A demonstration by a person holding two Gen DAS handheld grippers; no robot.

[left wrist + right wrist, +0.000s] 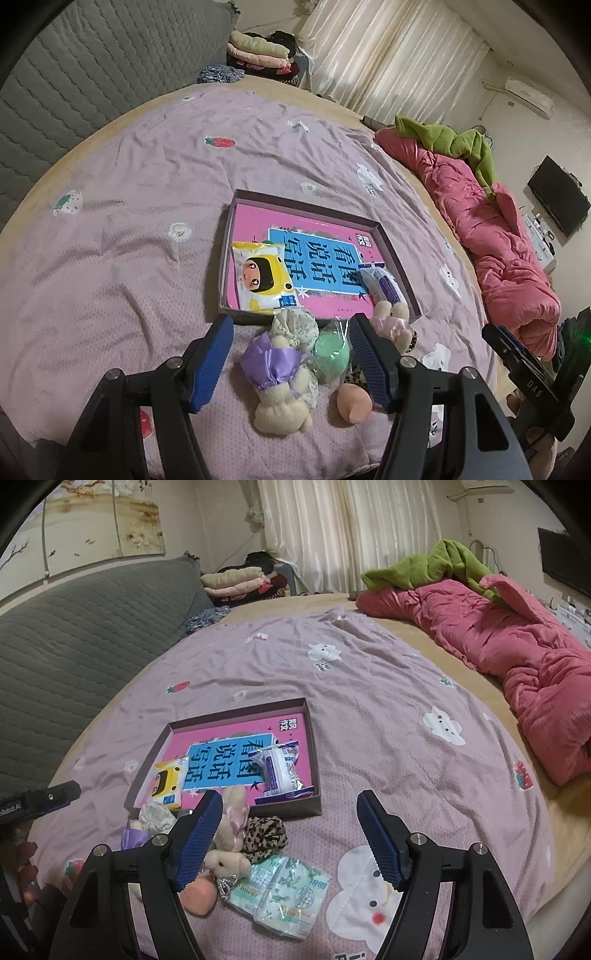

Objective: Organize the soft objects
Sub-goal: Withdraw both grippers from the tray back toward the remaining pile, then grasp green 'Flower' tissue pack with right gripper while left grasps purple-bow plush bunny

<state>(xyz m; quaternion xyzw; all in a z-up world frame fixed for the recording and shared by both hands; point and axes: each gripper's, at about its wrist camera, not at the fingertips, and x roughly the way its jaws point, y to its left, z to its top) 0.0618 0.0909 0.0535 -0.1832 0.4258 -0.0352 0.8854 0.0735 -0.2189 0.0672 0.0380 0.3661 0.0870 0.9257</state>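
A shallow box [391, 243] [314, 738] with a pink printed bottom lies on the bed. In it are a yellow wipes pack [264, 275] [168, 784] and a white-purple packet [384, 286] [279, 766]. In front of the box lie a cream plush in a purple wrap [275, 369], a green sponge in plastic [330, 356], a peach sponge [354, 402] [198, 895], a small plush bunny [231, 849], a leopard scrunchie [264, 836] and tissue packs [284, 890]. My left gripper [291, 362] is open over the plush and green sponge. My right gripper [290, 840] is open above the scrunchie and tissues.
A lilac printed sheet [147, 184] [388, 701] covers the bed. A pink quilt [498, 240] [517, 657] with a green garment [436, 565] lies along the right side. A grey padded headboard [74, 635] and folded clothes [258, 51] stand at the far end.
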